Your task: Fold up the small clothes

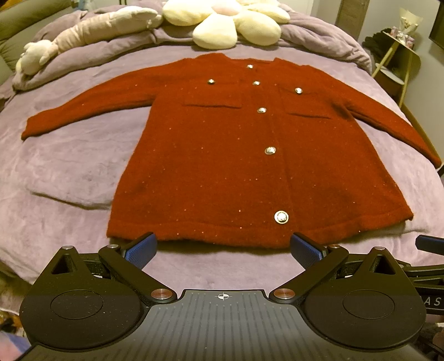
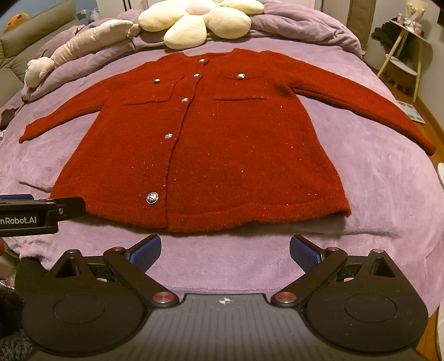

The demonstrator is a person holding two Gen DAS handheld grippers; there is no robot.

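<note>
A bed [image 1: 69, 172] spread with a plush lilac blanket fills both views. At its twelve o'clock end a bunched purple duvet [image 1: 319, 36] lies across the width, with a cream flower-shaped cushion [image 1: 227, 22] on top and a pale long plush toy [image 1: 91, 30] stretched toward ten o'clock.

In the middle of the bed lies the red cardigan [image 1: 211, 155], flat, front up and buttoned, collar toward twelve o'clock and hem toward six. Both sleeves are spread out: one reaches to nine o'clock, the other runs off toward three o'clock and slopes down near the bed's edge. Two flap pockets sit on the chest, each with a button, and a row of silver buttons [image 1: 281, 217] runs down the front from collar to hem.

At two o'clock, beyond the bed, stands a small side table [image 1: 399, 52] with pale legs.

The left tongs [image 1: 223, 248] hang at six o'clock, spread wide and holding nothing, their blue pads just short of the hem; in the left wrist view the tips seem to overlap the hem's edge, though contact cannot be told. The right tongs [image 2: 225, 247] are likewise spread wide and empty, apart from the hem over bare blanket. In the right wrist view the left tool's black body shows at nine o'clock, beside the cardigan's lower corner.
</note>
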